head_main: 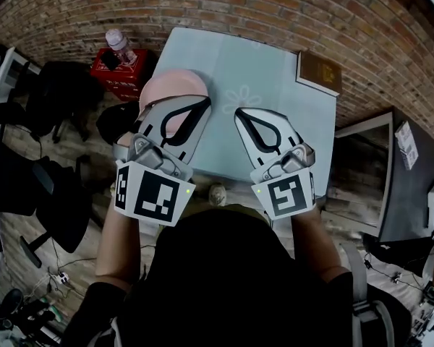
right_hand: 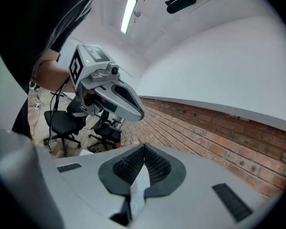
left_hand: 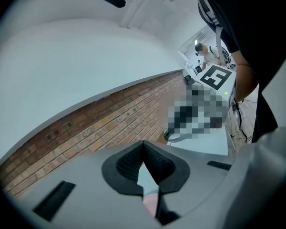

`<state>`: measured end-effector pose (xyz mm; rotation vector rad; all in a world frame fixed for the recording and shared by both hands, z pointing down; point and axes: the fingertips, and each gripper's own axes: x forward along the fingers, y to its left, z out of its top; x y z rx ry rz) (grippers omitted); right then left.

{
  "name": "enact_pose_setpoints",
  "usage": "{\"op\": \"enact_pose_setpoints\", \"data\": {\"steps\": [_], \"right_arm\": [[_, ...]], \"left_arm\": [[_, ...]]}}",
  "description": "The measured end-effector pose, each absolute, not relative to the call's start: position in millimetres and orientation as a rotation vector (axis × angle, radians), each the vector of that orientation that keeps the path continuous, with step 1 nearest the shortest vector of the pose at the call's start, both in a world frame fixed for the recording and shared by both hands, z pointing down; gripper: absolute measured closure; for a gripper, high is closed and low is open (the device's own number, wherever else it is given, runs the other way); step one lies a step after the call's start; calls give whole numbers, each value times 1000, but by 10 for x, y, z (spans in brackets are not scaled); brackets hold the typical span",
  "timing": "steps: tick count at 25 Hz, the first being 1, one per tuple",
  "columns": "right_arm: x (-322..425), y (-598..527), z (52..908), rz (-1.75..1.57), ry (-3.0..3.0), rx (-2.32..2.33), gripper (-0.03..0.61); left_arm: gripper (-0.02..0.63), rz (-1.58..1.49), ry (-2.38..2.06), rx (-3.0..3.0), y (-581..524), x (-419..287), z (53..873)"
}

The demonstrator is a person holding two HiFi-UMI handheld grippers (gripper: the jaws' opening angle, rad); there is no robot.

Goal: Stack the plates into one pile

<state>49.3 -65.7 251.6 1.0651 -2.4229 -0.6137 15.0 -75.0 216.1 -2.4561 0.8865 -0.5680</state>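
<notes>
A pink plate point(head_main: 175, 85) lies at the left edge of the pale blue table point(head_main: 275, 85); I cannot tell whether more plates lie under it. My left gripper point(head_main: 205, 101) hovers over the plate's right side, shut, its tips touching with nothing between them. In the left gripper view the gripper point(left_hand: 143, 143) shows a sliver of the pink plate point(left_hand: 150, 202) through its loop. My right gripper point(head_main: 240, 113) is above the table's middle, to the right of the plate, shut and empty. The right gripper view shows its jaws point(right_hand: 144, 148) meeting at the tips.
A brown book point(head_main: 319, 71) lies on the table's far right corner. A red crate point(head_main: 116, 76) with a bottle point(head_main: 118, 43) stands on the floor at the left, beside black office chairs point(head_main: 65, 96). A dark desk point(head_main: 412, 186) stands to the right. Brick wall behind.
</notes>
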Motion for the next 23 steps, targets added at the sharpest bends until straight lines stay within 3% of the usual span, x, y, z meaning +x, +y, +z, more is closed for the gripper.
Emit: {"op": "enact_pose_setpoints", "data": {"steps": [23], "right_arm": [[479,-407,2514,-657,-2508,1035,543]], "left_arm": [[591,-605,951,-2435,-486,151,2258]]}}
